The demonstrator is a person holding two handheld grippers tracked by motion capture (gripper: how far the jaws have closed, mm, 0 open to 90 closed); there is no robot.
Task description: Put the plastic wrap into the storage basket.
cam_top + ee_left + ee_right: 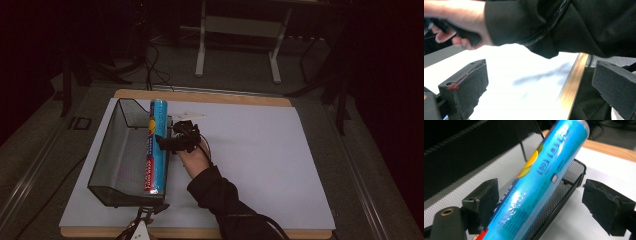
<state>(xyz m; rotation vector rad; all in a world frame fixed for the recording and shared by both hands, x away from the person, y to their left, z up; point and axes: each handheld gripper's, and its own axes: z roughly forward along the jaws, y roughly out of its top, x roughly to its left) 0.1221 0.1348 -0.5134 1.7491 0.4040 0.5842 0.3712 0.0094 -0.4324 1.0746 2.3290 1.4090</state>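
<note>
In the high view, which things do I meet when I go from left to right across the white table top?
Black mesh basket → blue roll lying along the basket's right rim → right gripper, open beside the roll → hand holding it → bare white table top.

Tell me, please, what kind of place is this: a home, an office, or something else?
Probably a lab or workshop set up for recording, not a home. A white-covered table stands in a dark room, cables run over the floor, and a metal desk frame stands behind. On the table: a black mesh basket with a blue roll.
</note>
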